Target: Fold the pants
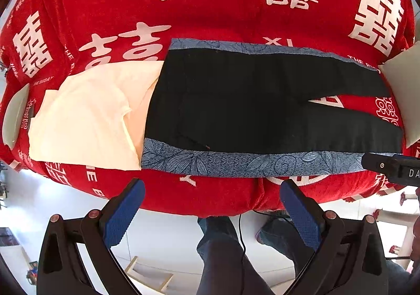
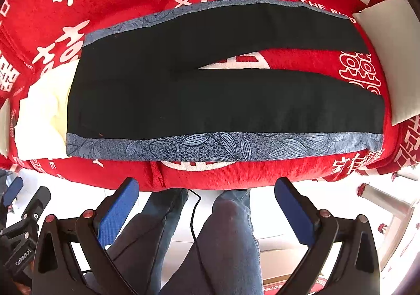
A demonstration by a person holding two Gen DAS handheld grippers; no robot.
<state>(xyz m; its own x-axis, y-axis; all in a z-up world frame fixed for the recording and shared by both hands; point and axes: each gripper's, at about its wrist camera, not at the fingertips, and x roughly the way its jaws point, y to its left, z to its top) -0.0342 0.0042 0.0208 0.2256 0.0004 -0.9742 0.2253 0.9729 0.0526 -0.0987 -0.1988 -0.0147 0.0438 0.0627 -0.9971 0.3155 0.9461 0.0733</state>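
Left wrist view first: the left tongs (image 1: 210,213) hang spread wide with nothing between their blue pads (image 1: 122,212), poised off the near edge of the red-covered tabletop (image 1: 210,195) and above the floor, where the person's jeans-clad legs (image 1: 223,247) show below. Furthest left on the red cloth lies a cream garment (image 1: 86,121), its right side tucked under the waist of the black pants (image 1: 236,105). The pants lie flat and full length, waist to the left and both legs running right, with a wedge of red cloth showing between the legs; blue leaf-patterned bands (image 1: 236,162) run along the near and far edges. A white pillow (image 1: 404,95) sits just past the cuffs at the right. By the look of it the folding has not begun, and this is the approach to the first fold. That move likely calls for each tong to pinch the near patterned edge, one near the waist and one near the cuff, and carry the near leg over the far one. Right wrist view: the right tongs (image 2: 207,209) are likewise agape and empty, held level short of the tabletop edge, facing the middle of the pants.
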